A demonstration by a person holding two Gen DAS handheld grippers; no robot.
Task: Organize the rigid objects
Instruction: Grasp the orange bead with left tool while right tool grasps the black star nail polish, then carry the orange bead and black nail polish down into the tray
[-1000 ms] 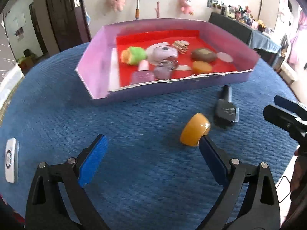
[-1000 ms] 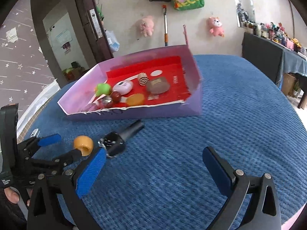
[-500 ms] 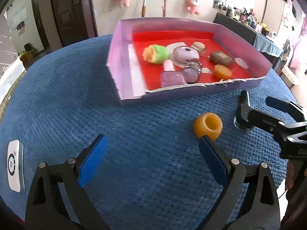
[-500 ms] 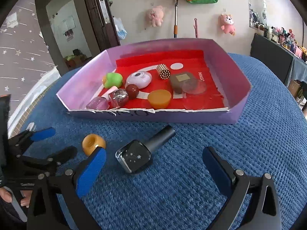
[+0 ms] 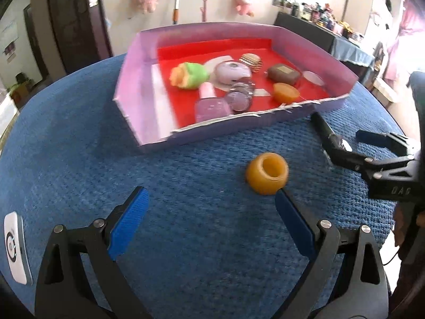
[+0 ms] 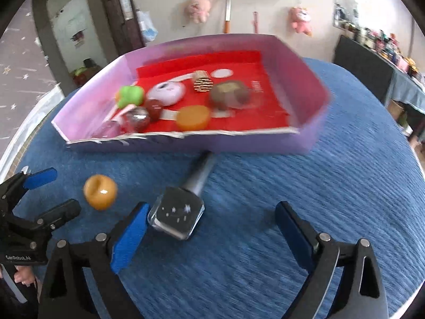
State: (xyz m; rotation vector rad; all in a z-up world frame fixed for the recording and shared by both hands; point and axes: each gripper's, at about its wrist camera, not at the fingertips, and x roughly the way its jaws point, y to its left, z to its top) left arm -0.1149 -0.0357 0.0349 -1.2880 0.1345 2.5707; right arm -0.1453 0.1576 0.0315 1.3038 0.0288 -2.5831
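Two views share one blue textured table with a large purple tray, red inside, that holds many small things: a green and orange toy, a pale oval case, a brown block and an orange disc. Outside the tray, near its front wall, a dark nail polish bottle lies on its side; the right wrist view shows its square body with small stars and the cap pointing to the tray, while the left wrist view shows only the cap end. An orange hollow bead rests left of the bottle, apart from it. Only the left wrist view shows a white remote at the table edge. The left gripper is spread wide and holds nothing, the bead just beyond its right finger. The right gripper is also spread wide and empty, the bottle just beside its left finger.
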